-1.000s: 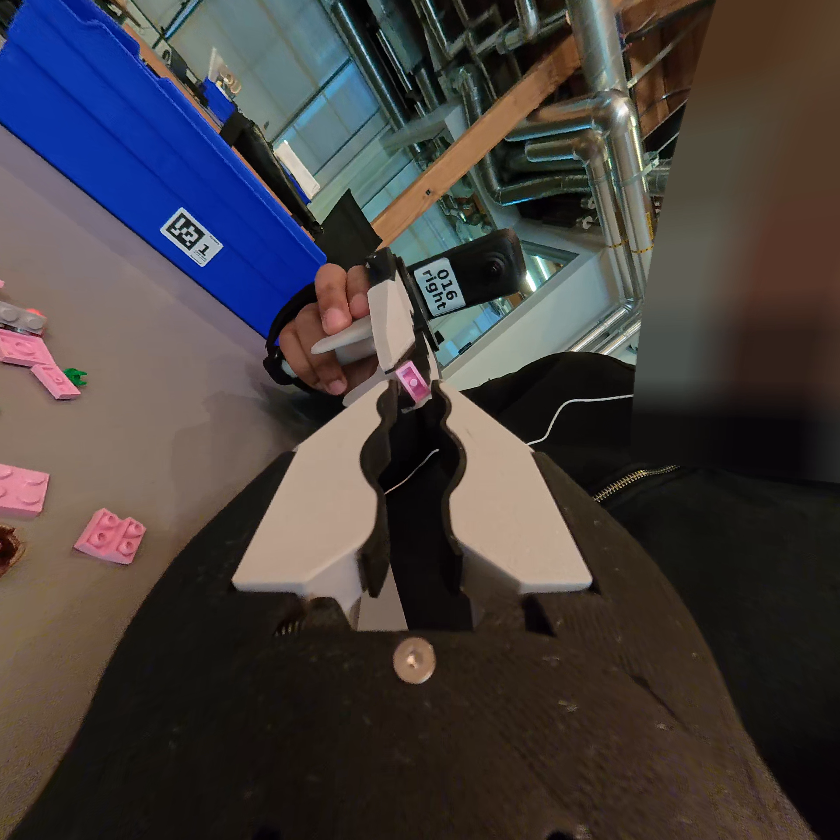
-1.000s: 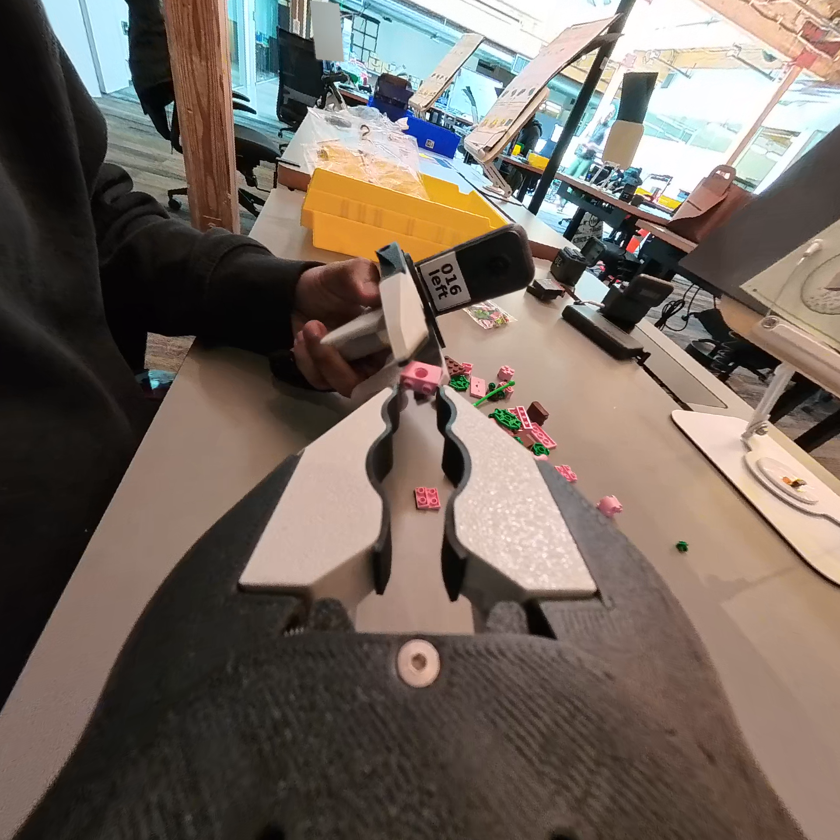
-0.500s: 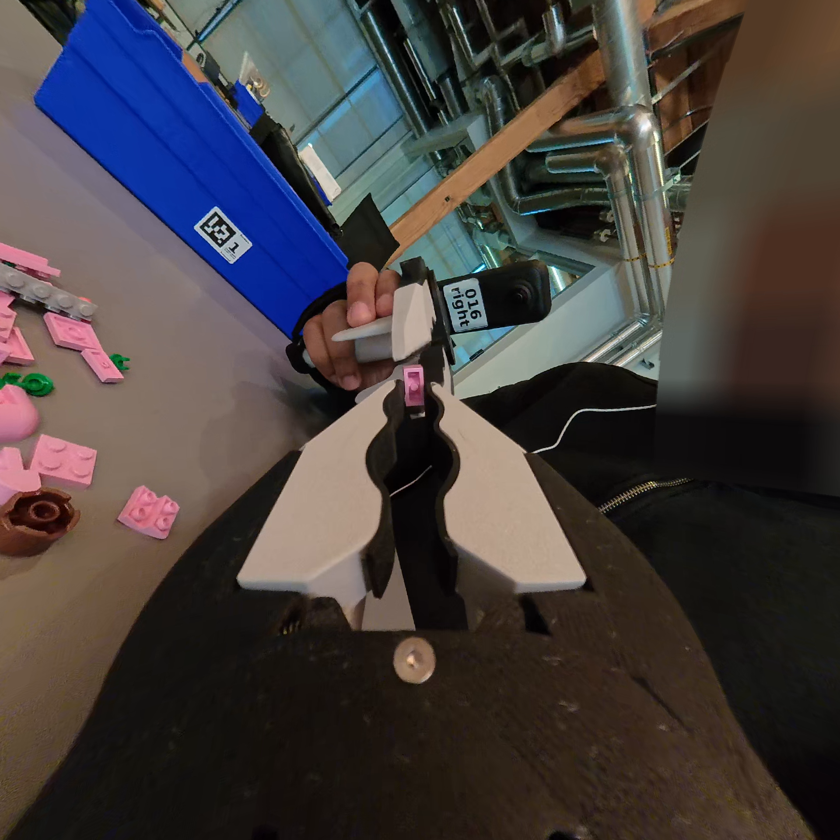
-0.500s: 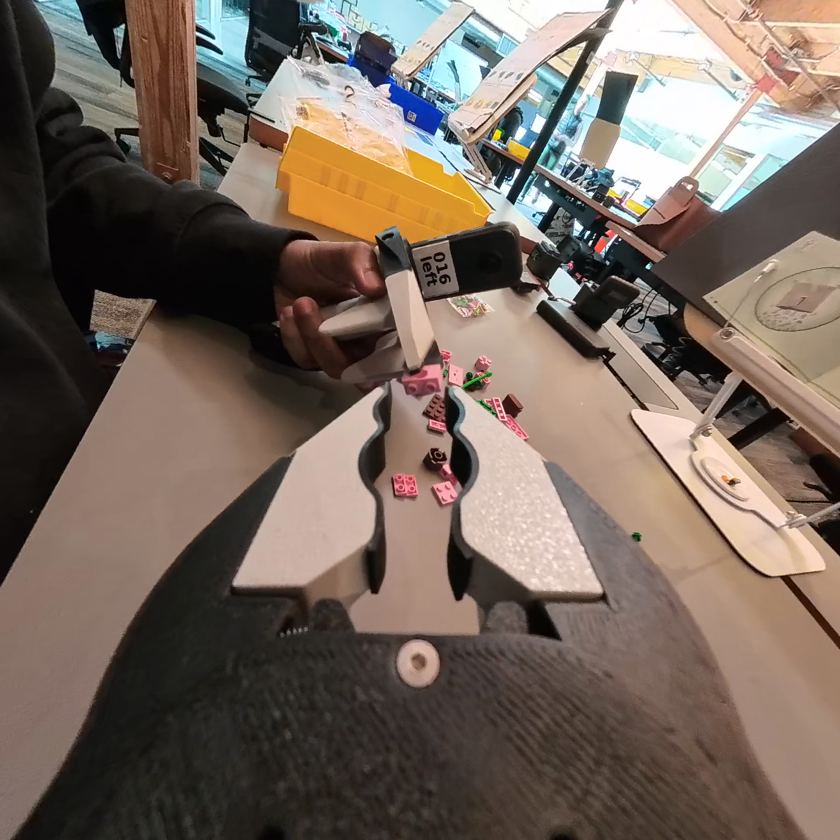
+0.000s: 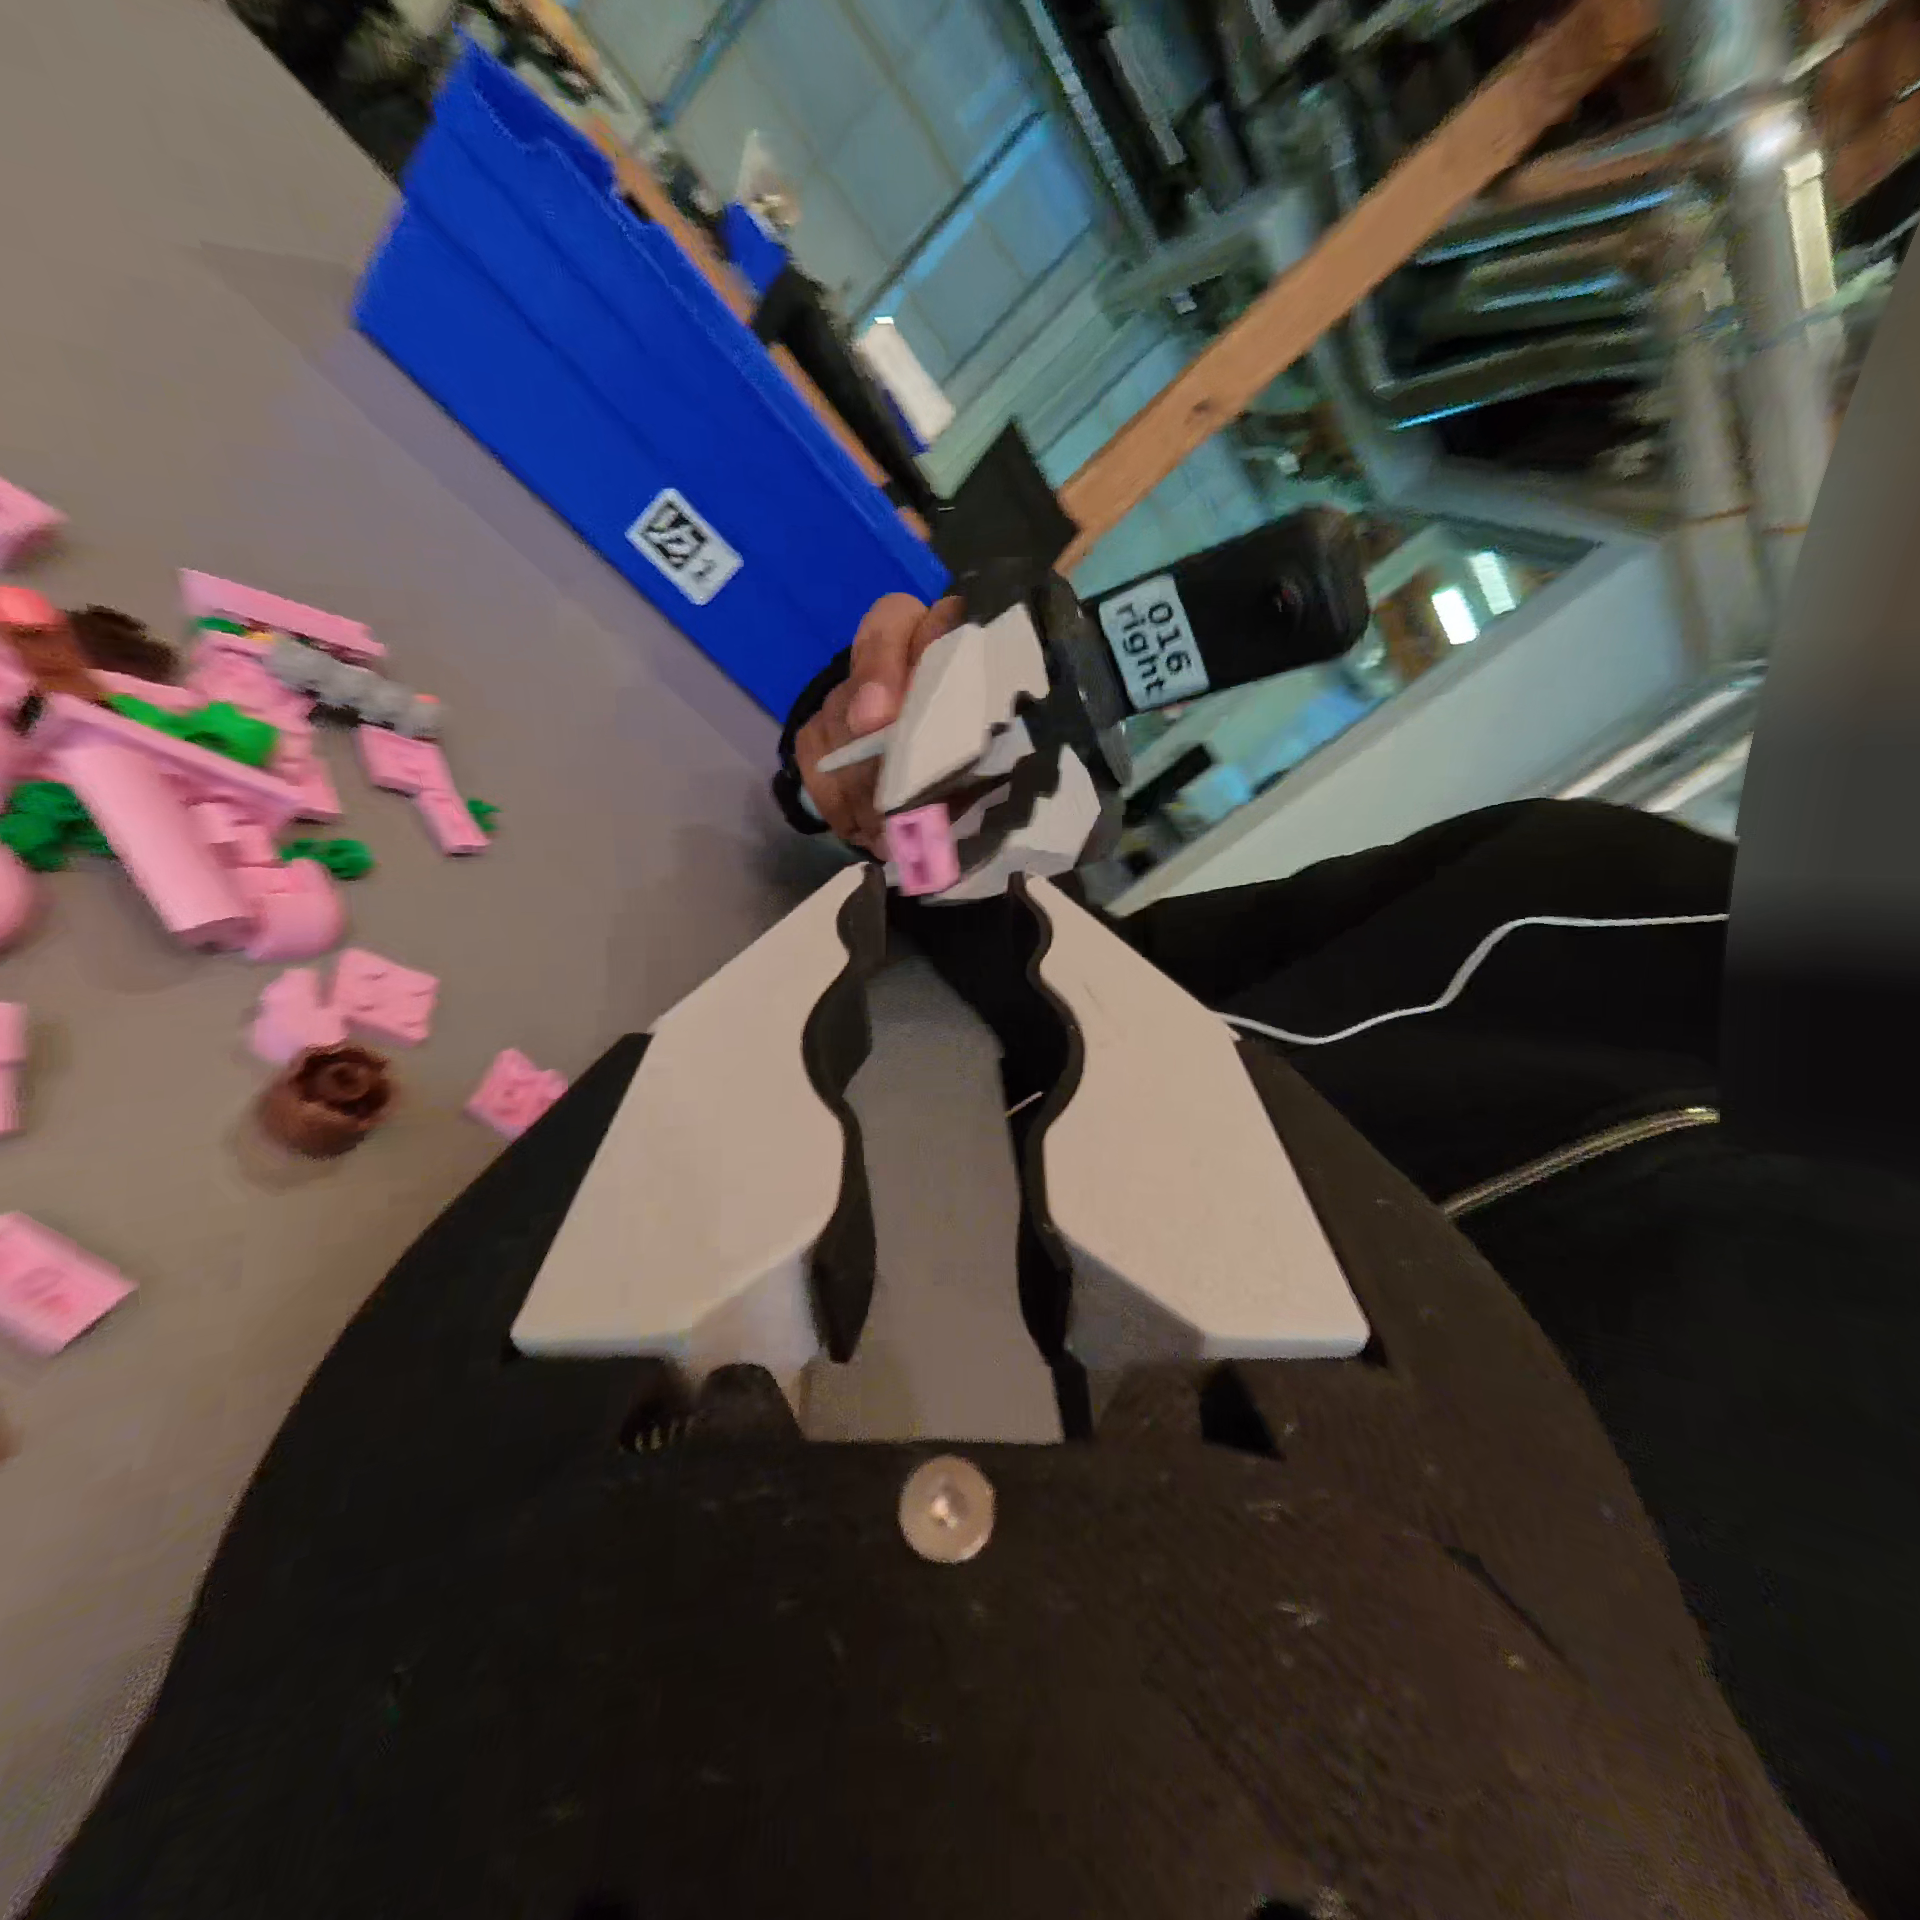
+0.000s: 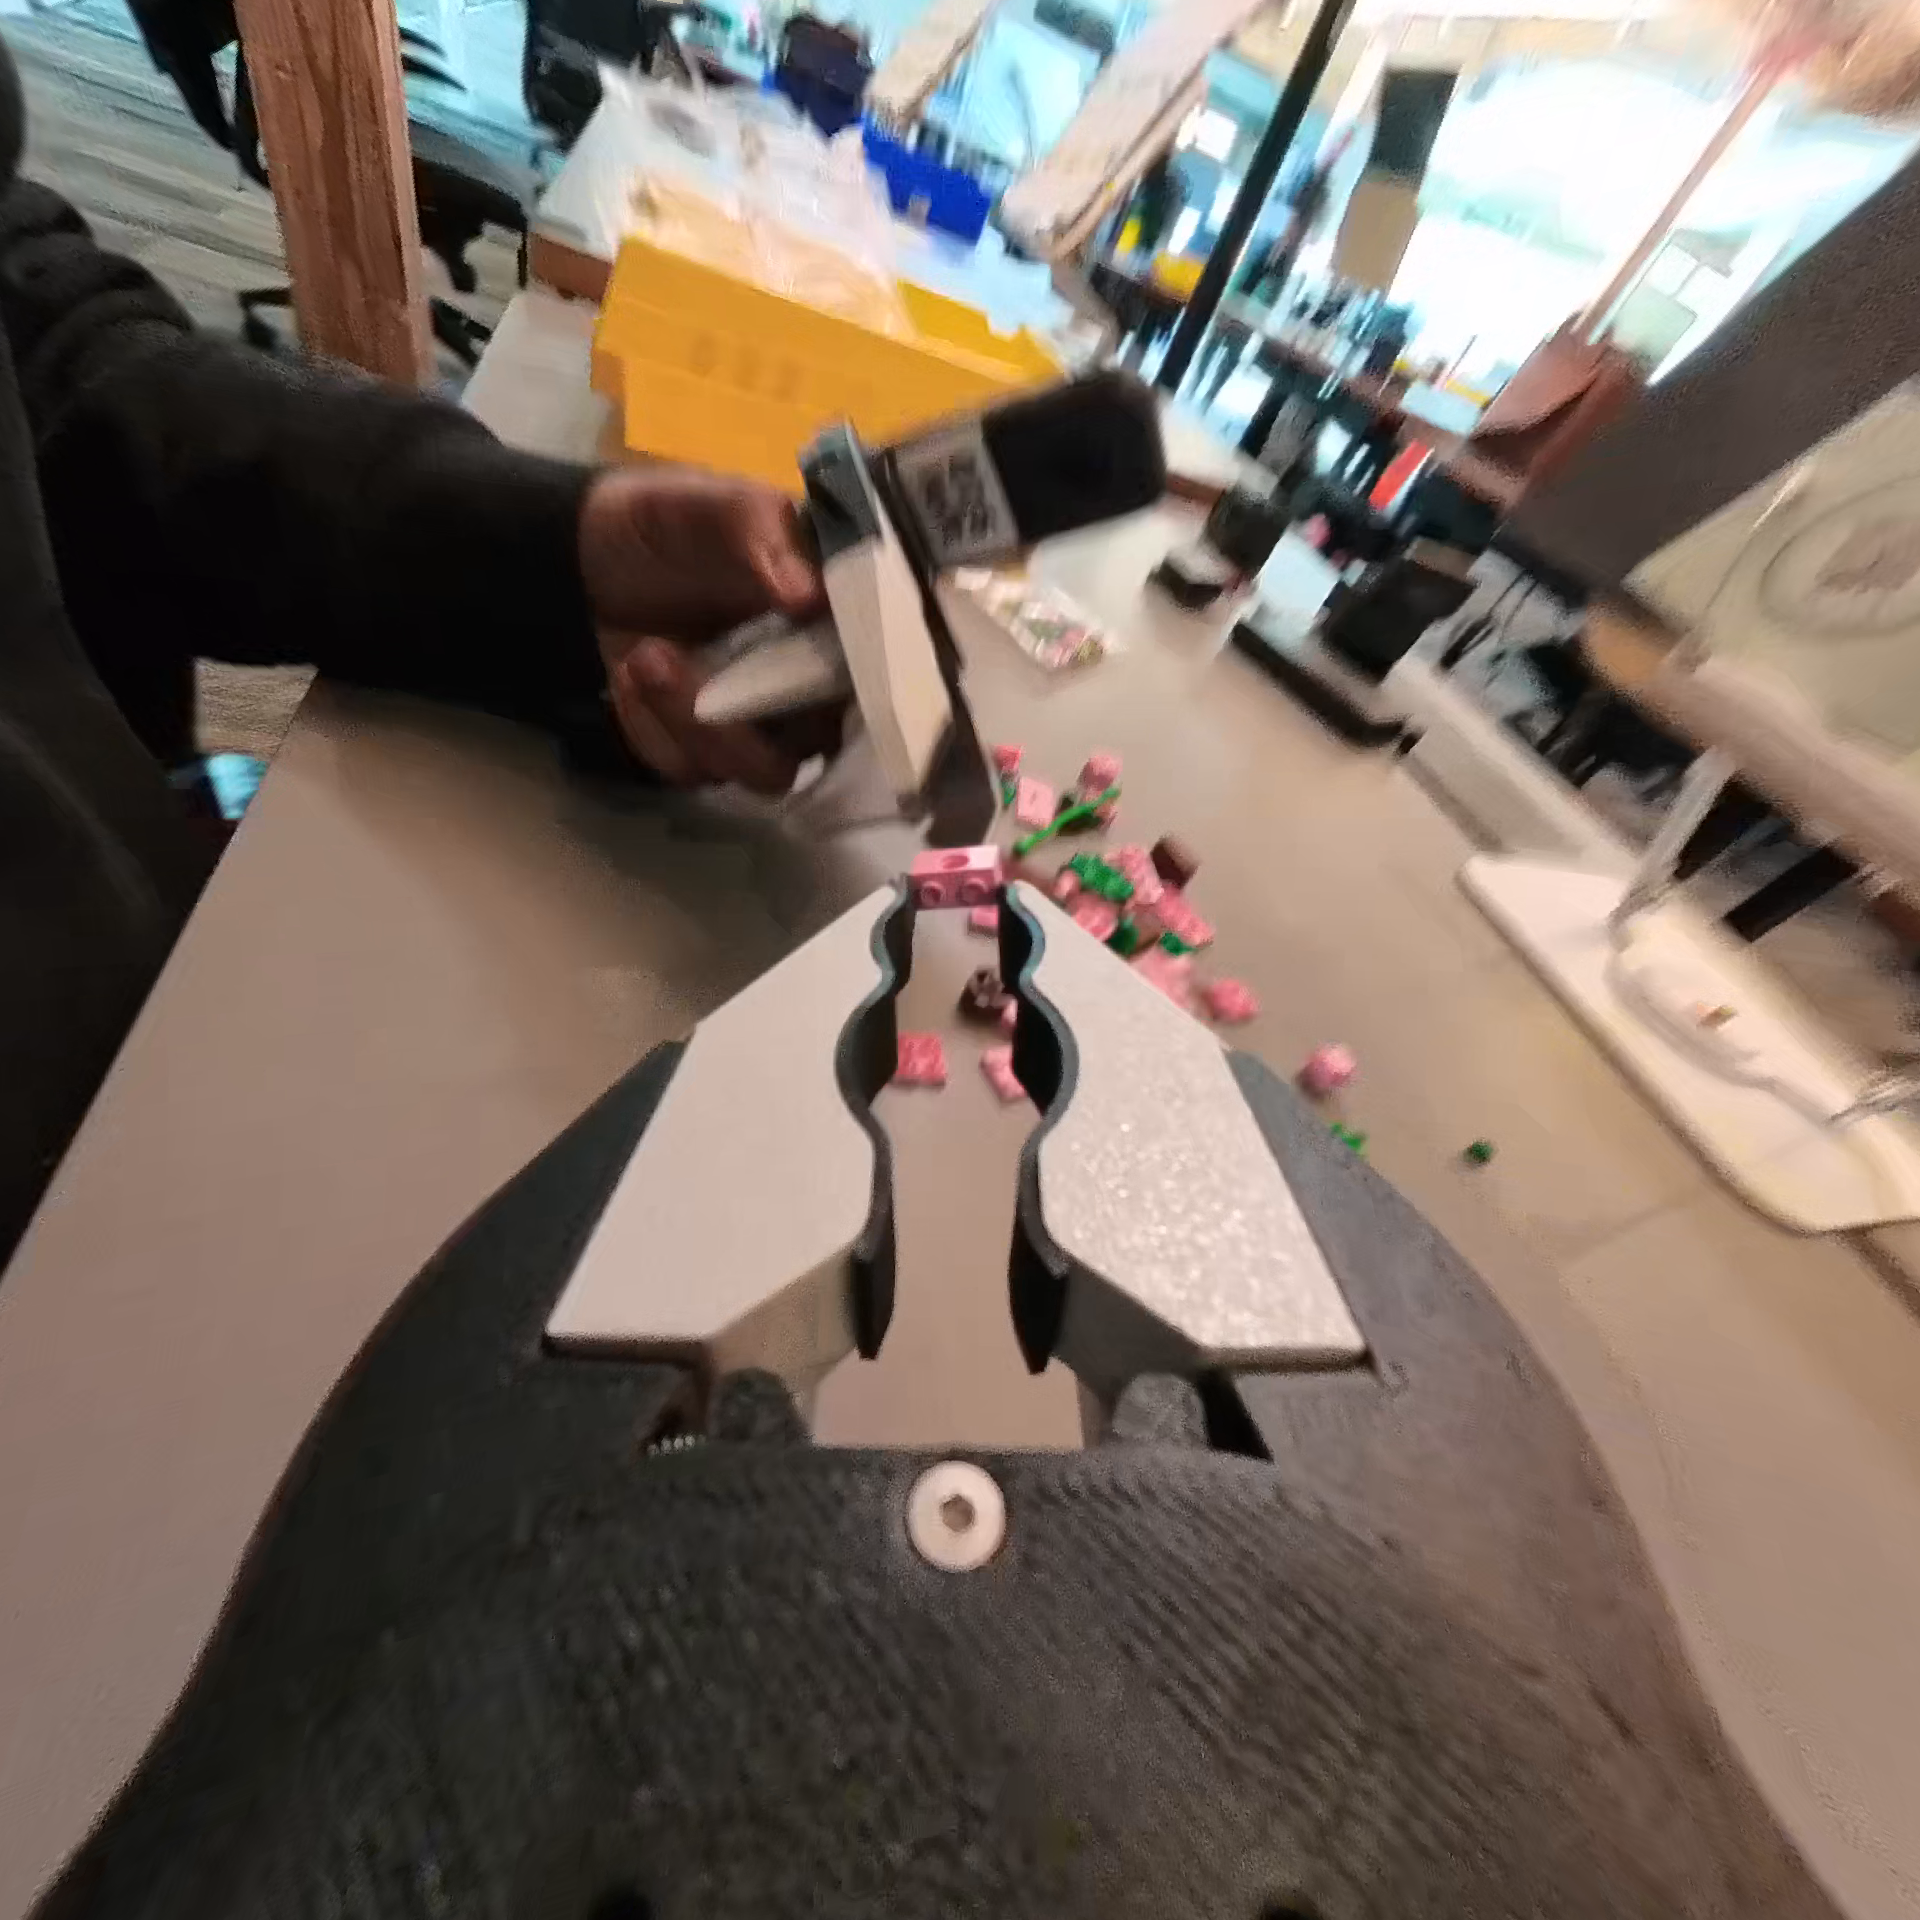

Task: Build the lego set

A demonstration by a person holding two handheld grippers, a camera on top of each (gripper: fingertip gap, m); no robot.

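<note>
A small pink brick [image 6: 956, 875] sits pinched between the tips of my right gripper [image 6: 954, 902], held above the grey table [image 6: 416, 987]. In the left wrist view the same brick [image 5: 920, 852] shows at the tip of the right gripper [image 5: 987, 769], just ahead of my left gripper [image 5: 945, 883]. The left gripper is open and empty, its tips on either side of the brick but apart from it. It also shows, blurred, in the right wrist view [image 6: 883, 644], held in a hand just behind the brick.
Loose pink, green and brown pieces [image 6: 1122, 904] lie on the table, also in the left wrist view [image 5: 208, 790] with a brown round piece [image 5: 327, 1096]. A blue bin [image 5: 623, 416], a yellow bin [image 6: 779, 353] and a white base [image 6: 1662, 1039] stand around. My left and right fingertips are right by each other.
The left gripper held the pink brick; it has opened and let go. The right gripper has closed on the brick and now holds it. Both views have swung towards the table.
</note>
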